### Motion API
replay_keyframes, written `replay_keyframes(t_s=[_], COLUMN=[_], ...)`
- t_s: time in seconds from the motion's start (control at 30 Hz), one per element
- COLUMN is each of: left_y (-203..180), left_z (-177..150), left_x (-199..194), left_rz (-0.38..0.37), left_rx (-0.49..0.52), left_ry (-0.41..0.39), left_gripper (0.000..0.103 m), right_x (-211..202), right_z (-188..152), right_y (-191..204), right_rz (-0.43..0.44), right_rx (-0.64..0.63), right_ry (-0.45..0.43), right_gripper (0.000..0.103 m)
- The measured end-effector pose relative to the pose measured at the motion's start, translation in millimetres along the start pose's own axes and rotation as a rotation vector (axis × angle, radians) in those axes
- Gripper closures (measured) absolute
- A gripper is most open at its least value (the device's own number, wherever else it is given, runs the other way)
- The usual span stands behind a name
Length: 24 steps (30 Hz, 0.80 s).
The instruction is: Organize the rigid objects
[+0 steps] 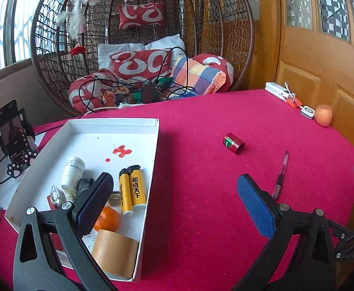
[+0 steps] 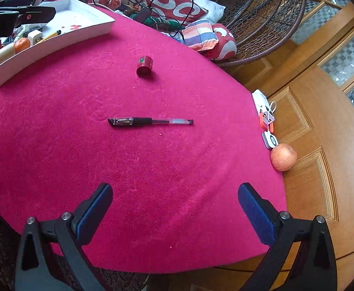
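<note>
The red tablecloth (image 2: 152, 181) held a gel pen (image 2: 150, 121) and a small red jar (image 2: 144, 66) (white tray (image 2: 55, 46) nearly full). Both the right gripper (image 2: 175, 215) and left gripper (image 1: 174, 203) hung spread and empty. Pinching the pen mid-barrel across its width looked smartest.

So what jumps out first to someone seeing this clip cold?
The bright magenta tablecloth fills both views, with a black gel pen and a small red cylindrical tin lying apart on its bare middle. At the left edge sits a white cardboard tray crowded with two yellow lighters, an orange tangerine and a brown tape roll.
</note>
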<state>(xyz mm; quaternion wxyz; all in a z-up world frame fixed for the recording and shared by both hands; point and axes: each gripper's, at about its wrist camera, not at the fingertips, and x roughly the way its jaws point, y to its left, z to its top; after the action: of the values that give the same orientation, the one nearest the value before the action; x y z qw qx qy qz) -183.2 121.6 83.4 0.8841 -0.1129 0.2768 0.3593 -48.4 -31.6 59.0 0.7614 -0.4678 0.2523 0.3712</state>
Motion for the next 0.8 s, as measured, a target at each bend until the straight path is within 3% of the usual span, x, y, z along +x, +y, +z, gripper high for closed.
replay_keyframes(t_s=[0.17, 0.33, 0.43, 0.8], left_y=[-11.7, -23.7, -31.6, -44.2], left_z=[-3.7, -3.0, 3.5, 29.6], left_x=[10.8, 29.9, 45.3, 91.4], left_rz=[-0.002, -0.067, -0.058, -0.1], left_rx=[0.026, 0.039, 0.056, -0.007], left_ry=[0.033, 0.071, 0.092, 0.171], left_gripper=[0.0, 0.0, 0.0, 0.0], right_x=[6.6, 12.7, 19.0, 37.9], right_z=[-9.7, -14.3, -16.8, -24.9], right_y=[-6.8, -12.1, -18.2, -42.8], right_rz=[0.025, 0.048, 0.063, 0.098], right_rx=[0.029, 0.052, 0.069, 0.129], right_ry=[0.008, 0.001, 0.0, -0.01], right_gripper=[0.0, 0.0, 0.0, 0.0])
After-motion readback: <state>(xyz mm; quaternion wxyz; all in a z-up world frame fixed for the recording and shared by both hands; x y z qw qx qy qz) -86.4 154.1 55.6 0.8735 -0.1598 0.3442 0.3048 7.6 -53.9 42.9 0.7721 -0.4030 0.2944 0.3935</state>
